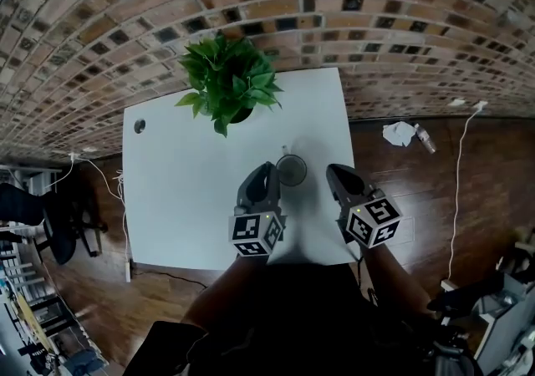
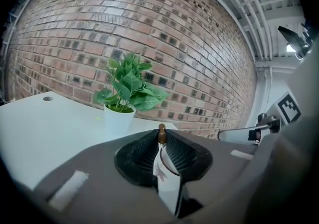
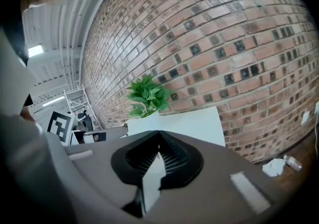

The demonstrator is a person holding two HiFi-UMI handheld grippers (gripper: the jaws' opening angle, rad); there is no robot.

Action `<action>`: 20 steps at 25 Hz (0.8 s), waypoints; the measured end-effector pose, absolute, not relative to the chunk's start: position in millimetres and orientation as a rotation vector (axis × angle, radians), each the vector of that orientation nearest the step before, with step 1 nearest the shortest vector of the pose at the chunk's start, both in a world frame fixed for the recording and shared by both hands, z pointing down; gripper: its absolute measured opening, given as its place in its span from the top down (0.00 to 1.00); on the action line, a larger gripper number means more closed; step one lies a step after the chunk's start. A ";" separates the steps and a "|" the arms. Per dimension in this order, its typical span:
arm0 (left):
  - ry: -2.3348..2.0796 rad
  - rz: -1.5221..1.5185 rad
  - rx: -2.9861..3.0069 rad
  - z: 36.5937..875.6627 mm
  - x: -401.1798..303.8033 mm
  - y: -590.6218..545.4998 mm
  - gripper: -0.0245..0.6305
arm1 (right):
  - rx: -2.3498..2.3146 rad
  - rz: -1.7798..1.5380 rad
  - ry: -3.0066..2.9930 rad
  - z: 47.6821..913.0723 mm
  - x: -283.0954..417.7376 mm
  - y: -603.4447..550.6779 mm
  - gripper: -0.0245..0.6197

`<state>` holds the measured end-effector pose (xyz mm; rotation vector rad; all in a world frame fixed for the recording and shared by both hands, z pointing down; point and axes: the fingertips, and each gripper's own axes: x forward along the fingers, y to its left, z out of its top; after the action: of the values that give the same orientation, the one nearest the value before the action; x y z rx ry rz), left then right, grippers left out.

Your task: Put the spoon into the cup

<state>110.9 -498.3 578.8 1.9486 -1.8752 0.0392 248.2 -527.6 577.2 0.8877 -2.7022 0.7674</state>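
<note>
Currently my left gripper point(image 2: 161, 138) pinches the spoon point(image 2: 161, 131), jaws nearly closed; my right gripper point(image 3: 159, 142) is closed, empty. The cup point(image 1: 292, 170) sits just right of the left jaws: next, I'd swing over it and release

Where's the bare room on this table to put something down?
The widest bare patch is the left half of the table, between the round hole, the potted plant and the left gripper. A narrower strip lies right of the plant. It's crowded around the cup, which the right gripper flanks too.
</note>
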 end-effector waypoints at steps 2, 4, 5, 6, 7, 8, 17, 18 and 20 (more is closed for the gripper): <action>-1.878 0.047 1.943 581.5 112.3 -498.3 0.90 | 0.892 0.771 -2.700 579.0 249.5 -528.2 0.95; -1.885 0.056 1.936 584.3 113.1 -498.6 0.90 | 0.894 0.779 -2.697 580.7 250.0 -529.1 0.95; -1.890 0.062 1.929 586.0 113.7 -498.2 0.90 | 0.892 0.785 -2.696 581.6 250.2 -529.0 0.95; -1.895 0.070 1.923 588.0 114.6 -497.8 0.90 | 0.889 0.790 -2.695 582.2 250.2 -528.7 0.95; -1.900 0.078 1.918 590.0 115.8 -497.6 0.90 | 0.885 0.791 -2.697 582.4 250.4 -528.3 0.95; -1.905 0.086 1.913 592.1 116.9 -497.8 0.90 | 0.886 0.789 -2.700 582.0 250.8 -528.5 0.95; -1.830 0.188 1.973 590.2 120.0 -492.3 0.70 | 0.938 0.794 -2.748 568.6 257.8 -531.3 0.95; -1.824 0.203 2.001 586.0 120.3 -489.2 0.70 | 0.951 0.790 -2.754 565.2 258.2 -531.7 0.95; -1.840 0.220 2.022 575.7 115.3 -481.3 0.70 | 0.969 0.784 -2.765 558.8 257.8 -530.9 0.95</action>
<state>115.3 -481.3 575.7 2.0219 -1.8397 0.2204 257.8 -530.9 558.8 0.9686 -2.7646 0.7836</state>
